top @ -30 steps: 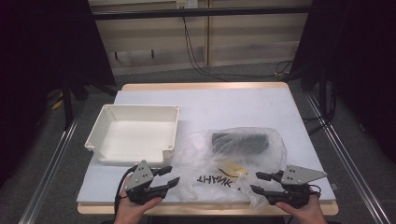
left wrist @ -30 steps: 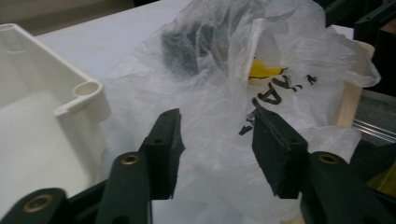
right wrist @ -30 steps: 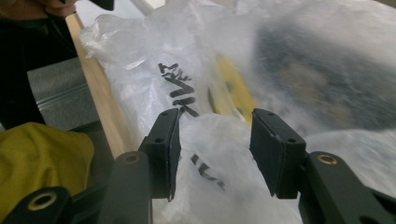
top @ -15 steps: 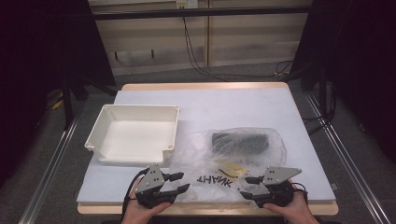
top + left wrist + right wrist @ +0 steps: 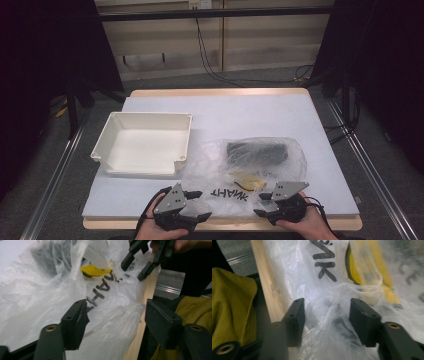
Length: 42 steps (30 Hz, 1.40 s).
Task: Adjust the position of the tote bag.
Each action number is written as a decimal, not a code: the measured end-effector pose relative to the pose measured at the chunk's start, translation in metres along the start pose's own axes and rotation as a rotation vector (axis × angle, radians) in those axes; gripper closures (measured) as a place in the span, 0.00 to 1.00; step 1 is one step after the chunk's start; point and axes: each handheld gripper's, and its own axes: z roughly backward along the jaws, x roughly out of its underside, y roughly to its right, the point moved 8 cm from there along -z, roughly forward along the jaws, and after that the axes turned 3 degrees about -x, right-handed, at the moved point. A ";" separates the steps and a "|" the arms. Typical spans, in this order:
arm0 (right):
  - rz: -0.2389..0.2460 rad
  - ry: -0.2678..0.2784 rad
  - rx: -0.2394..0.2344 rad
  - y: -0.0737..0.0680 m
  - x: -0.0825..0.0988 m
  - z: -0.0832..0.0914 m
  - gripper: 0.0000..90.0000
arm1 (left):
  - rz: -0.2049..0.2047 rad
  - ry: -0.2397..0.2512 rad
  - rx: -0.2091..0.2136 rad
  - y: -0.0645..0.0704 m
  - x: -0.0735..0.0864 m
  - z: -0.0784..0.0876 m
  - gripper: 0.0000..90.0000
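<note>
We find both grippers closer to the plastic bag (image 5: 245, 170) at the table's near edge, left gripper (image 5: 199, 205) jaws just widened, right gripper (image 5: 262, 204) jaws apart, film between each pair ungripped.

My table (image 5: 260, 112) sits evenly lit from above while the surroundings sink into black. Up close, my jaws blur softly (too near the lens), and the plastic bag (image 5: 37, 297) glares white, washing out its creases.
</note>
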 end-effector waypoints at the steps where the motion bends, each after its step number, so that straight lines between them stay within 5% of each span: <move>1: 0.000 0.000 0.000 0.000 0.000 0.000 0.56 | 0.000 0.000 0.000 0.000 0.000 0.000 0.36; 7: -0.036 0.016 0.019 0.007 0.000 0.002 0.81 | -0.008 -0.080 -0.041 -0.011 0.013 -0.009 0.38; 11: -0.038 0.024 -0.003 0.006 0.000 0.005 0.85 | 0.009 -0.094 -0.053 -0.016 0.015 -0.010 0.59; 19: -0.060 0.078 0.008 0.011 -0.004 0.021 0.93 | 0.055 -0.027 -0.026 -0.020 0.008 0.000 0.83; 22: -0.074 0.102 0.028 0.016 -0.004 0.031 0.96 | 0.094 0.020 -0.021 -0.023 0.002 0.009 0.88; 25: -0.077 0.111 0.043 0.019 -0.004 0.038 0.97 | 0.089 0.027 -0.034 -0.025 0.000 0.014 0.90; 32: -0.113 0.167 0.129 0.039 -0.002 0.073 0.99 | 0.123 0.079 -0.074 -0.033 -0.006 0.032 0.91; 42: -0.149 0.197 0.280 0.073 0.006 0.116 0.99 | 0.146 0.090 -0.110 -0.041 -0.011 0.045 0.92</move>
